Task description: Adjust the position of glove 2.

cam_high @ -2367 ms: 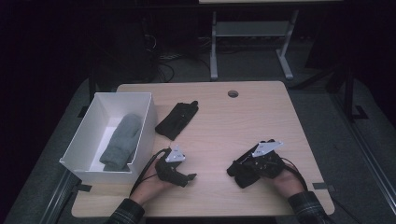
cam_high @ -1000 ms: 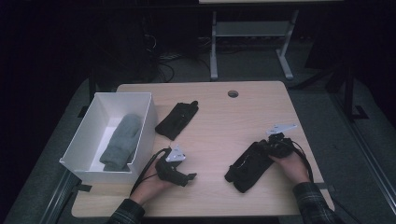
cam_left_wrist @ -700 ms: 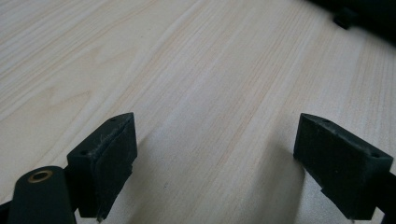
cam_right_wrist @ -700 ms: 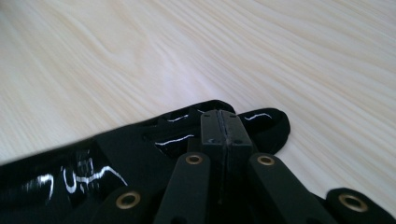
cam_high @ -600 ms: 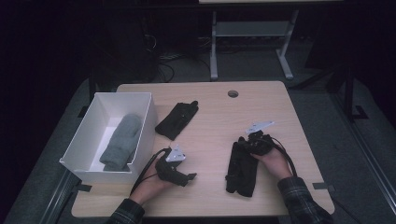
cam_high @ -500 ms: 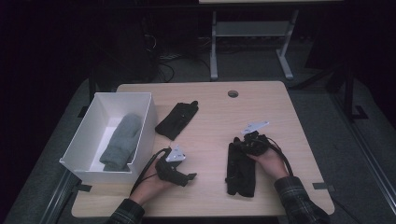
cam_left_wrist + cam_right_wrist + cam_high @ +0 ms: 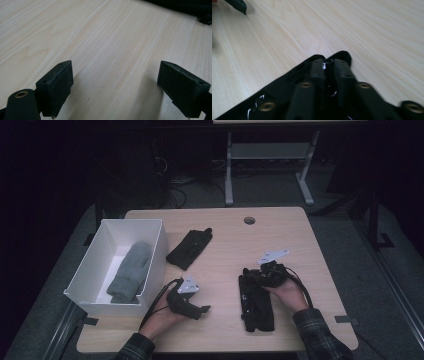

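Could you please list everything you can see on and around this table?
table: one, light wood, centre, with a round hole near its far edge
box: one, white, open, at the table's left edge
mitten: one, grey, lying in the box
far glove: one, black, flat on the table just right of the box
near glove: one, black, front right of the table
stand: one, pale metal, on the floor behind the table
left tongs: one, black, jaws open over bare wood, front left
right tongs: one, black, on the near glove, jaws close together with cloth between, just been opening
hands: two, left and right, plaid sleeves, from the front edge
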`<move>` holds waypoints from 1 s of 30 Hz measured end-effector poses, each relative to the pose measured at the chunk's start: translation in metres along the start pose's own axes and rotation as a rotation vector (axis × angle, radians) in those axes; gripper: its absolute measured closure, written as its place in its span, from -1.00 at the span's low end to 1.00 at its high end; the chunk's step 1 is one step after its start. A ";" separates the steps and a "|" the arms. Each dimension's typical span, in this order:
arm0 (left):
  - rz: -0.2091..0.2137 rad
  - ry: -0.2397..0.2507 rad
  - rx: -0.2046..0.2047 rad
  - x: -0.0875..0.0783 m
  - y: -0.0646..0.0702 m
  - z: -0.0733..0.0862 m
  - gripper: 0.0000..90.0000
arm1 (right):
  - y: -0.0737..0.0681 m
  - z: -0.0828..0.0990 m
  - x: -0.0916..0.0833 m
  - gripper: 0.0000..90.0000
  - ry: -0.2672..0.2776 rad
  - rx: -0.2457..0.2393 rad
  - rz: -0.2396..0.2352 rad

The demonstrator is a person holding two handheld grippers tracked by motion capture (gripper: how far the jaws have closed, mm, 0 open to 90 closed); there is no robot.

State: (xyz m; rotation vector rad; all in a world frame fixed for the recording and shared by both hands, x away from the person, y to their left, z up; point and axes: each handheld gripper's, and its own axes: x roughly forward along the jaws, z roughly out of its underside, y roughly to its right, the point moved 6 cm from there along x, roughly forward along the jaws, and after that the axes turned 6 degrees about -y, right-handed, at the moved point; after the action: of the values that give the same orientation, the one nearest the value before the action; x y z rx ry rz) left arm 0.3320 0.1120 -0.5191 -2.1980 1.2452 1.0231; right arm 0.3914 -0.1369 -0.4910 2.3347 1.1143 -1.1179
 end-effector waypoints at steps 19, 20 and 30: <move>0.002 -0.006 0.003 0.000 0.000 0.000 -0.72 | 0.026 0.085 -0.052 -0.58 -0.005 0.146 0.104; 0.002 -0.006 0.002 0.000 0.000 0.000 -0.72 | 0.027 0.089 -0.052 -0.60 0.001 0.148 0.106; 0.002 -0.006 0.004 0.000 0.000 0.000 -0.71 | 0.035 0.109 -0.056 -0.70 0.024 0.168 0.176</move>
State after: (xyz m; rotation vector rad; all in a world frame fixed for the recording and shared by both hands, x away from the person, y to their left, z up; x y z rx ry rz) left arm 0.3323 0.1118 -0.5190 -2.1891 1.2464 1.0266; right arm 0.3408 -0.2502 -0.5193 2.5226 0.8319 -1.1607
